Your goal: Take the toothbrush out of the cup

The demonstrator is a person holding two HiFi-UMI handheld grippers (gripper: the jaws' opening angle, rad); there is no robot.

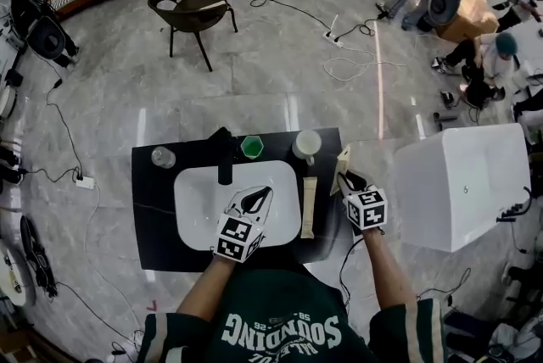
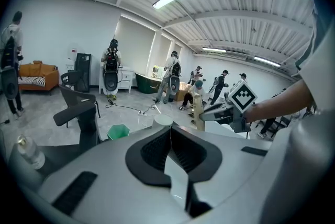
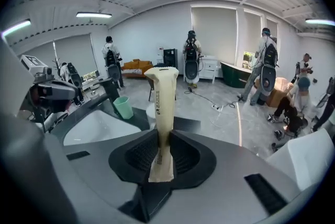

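As my right gripper (image 3: 160,136) clamps the wrapped toothbrush (image 3: 163,97), which juts beyond its jaws, the white cup (image 1: 307,143) stands nearby, apart.

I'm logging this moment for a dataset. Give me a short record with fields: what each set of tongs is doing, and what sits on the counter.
Left tongs: shut, empty, over the white sink
Right tongs: shut on a beige packet that sticks out past the tips, at the counter's right edge
On the counter: black faucet, green cup, white cup, clear bottle, second packet lying flat right of the sink
Cups: nothing sticks out of either
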